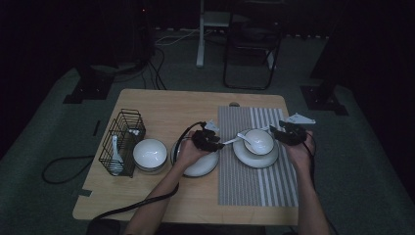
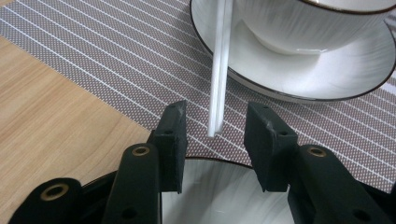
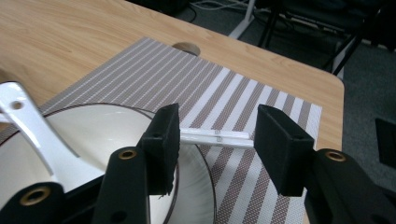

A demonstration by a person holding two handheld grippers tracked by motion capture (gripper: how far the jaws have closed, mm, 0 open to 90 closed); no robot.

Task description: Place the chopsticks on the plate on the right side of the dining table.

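1. Wooden table [image 1: 161, 103] with a striped placemat [image 1: 259, 181] on its right half; both forearms came in from the near edge.
2. Left gripper [image 2: 214, 140] hovered over the empty near plate [image 1: 203, 166], at the mat's left edge. Jaws stood about half open, gripping nothing.
3. Key relation, left side: the near tip of a thin white stick [image 2: 222, 70] sat in the gap between the left pads, clear of both. Its long axis ran straight away from the jaws, in line with them, up to the rim of the far plate [image 2: 327, 79].
4. My read: closing there would have pinched only the very tip. A short push forward along the stick would have given a better bite.
5. Right gripper [image 3: 217, 144] sat on the far plate's other side, jaws also about half open.
6. Key relation, right side: a second white stick [image 3: 215, 136] lay crosswise to the right jaws, spanning the gap just beyond the pads, over the plate rim and the mat. Both its ends were hidden behind the pads, so I could not tell contact; it did not look gripped.
7. Each stick was nearest its own side's gripper, so no cross-reach was needed.
8. Bowl [image 1: 259, 141] stood on the far plate with a white spoon [image 3: 32, 126] inside.
9. Well off to the left: a second bowl [image 1: 149, 154] and a wire basket [image 1: 122, 142].
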